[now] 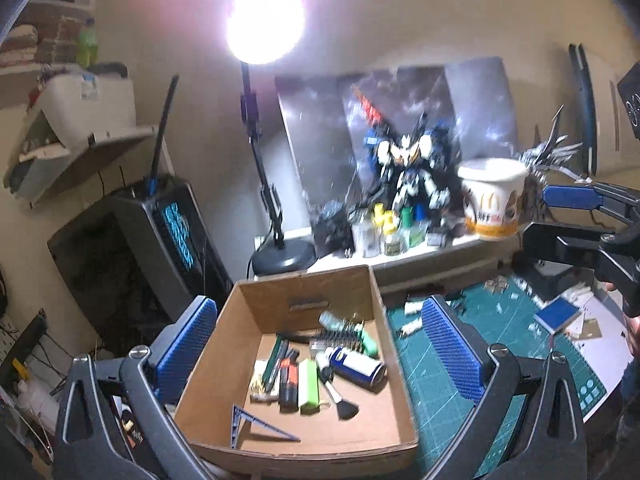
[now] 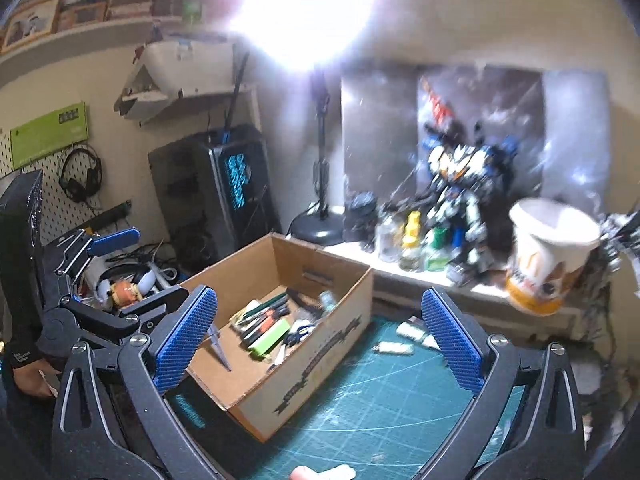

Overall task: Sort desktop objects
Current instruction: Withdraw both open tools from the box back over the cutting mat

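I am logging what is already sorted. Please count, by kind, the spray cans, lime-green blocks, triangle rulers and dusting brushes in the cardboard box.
spray can: 1
lime-green block: 1
triangle ruler: 1
dusting brush: 1
Total: 4, all inside the cardboard box. The pens beside them are too blurred to count.

Cardboard box (image 1: 280, 446) sits on the cutting mat's (image 1: 432, 364) left part. In it: spray can (image 1: 356, 366), brush (image 1: 340, 398), set square (image 1: 256, 426) nearest me. Behind the box, a lamp base (image 1: 282, 258) on the ledge (image 1: 448, 254). Right of that base on the ledge: small bottles (image 1: 386, 232), model robot (image 1: 408, 168), paper cup (image 1: 494, 196). My right gripper (image 1: 560, 216) is beside the cup.
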A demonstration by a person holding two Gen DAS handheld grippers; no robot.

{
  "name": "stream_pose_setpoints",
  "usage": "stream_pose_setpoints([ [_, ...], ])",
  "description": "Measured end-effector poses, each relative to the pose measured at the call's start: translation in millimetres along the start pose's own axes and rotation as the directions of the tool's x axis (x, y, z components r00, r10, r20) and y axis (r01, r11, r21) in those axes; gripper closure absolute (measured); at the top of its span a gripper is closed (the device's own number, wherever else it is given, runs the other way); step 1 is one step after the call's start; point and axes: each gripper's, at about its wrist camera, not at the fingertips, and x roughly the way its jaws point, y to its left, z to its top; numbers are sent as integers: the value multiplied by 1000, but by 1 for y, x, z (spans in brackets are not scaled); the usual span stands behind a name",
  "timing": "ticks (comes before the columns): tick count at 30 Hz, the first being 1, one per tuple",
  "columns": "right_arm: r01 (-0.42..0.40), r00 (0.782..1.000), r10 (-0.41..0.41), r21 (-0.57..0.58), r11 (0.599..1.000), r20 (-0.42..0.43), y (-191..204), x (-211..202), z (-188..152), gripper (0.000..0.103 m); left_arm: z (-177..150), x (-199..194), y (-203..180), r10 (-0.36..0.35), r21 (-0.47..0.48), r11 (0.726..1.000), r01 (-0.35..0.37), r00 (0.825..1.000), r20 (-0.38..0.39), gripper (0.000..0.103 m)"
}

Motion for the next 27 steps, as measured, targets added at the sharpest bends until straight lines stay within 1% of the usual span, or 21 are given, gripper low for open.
stream_pose_setpoints([
  [1, 16, 1000, -16, -11, 1000, 14, 1, -7, -1, 0, 0, -4, -2, -8, -8, 1000, 8, 1000, 17, 0],
  [4, 96, 995, -94, -46, 994, 39, 2, -30, -5, 0, 0, -16, -6, -74, -53, 996, 78, 995, 67, 0],
  [6, 135, 990, -132, -57, 989, 54, 1, -45, -9, 0, -4, -21, -14, -124, -75, 988, 132, 988, 96, 0],
  [10, 197, 979, -195, -29, 980, 64, -14, -70, -21, 0, -16, -19, -41, -196, -54, 978, 202, 975, 102, 0],
  [13, 233, 970, -233, -1, 972, 66, -28, -84, -32, 0, -27, -14, -65, -253, -44, 965, 258, 962, 100, 0],
  [14, 241, 968, -241, 9, 970, 66, -33, -87, -36, 0, -33, -11, -76, -283, -39, 957, 287, 955, 95, 0],
  [16, 266, 962, -268, 40, 963, 56, -48, -93, -47, 0, -40, -3, -90, -309, -38, 949, 312, 948, 74, 0],
  [19, 311, 949, -314, 92, 946, 26, -69, -99, -66, 0, -55, 8, -112, -358, -68, 931, 359, 933, 39, 0],
  [22, 338, 940, -342, 148, 930, 5, -92, -105, -90, 0, -75, 18, -134, -413, -96, 906, 412, 911, 15, 0],
  [26, 358, 933, -355, 210, 910, -53, -122, -105, -117, 0, -95, 40, -161, -424, -91, 904, 418, 904, -54, 0],
  [27, 363, 932, -357, 217, 906, -67, -127, -105, -122, 0, -100, 49, -168, -413, -88, 909, 407, 908, -76, 0],
])
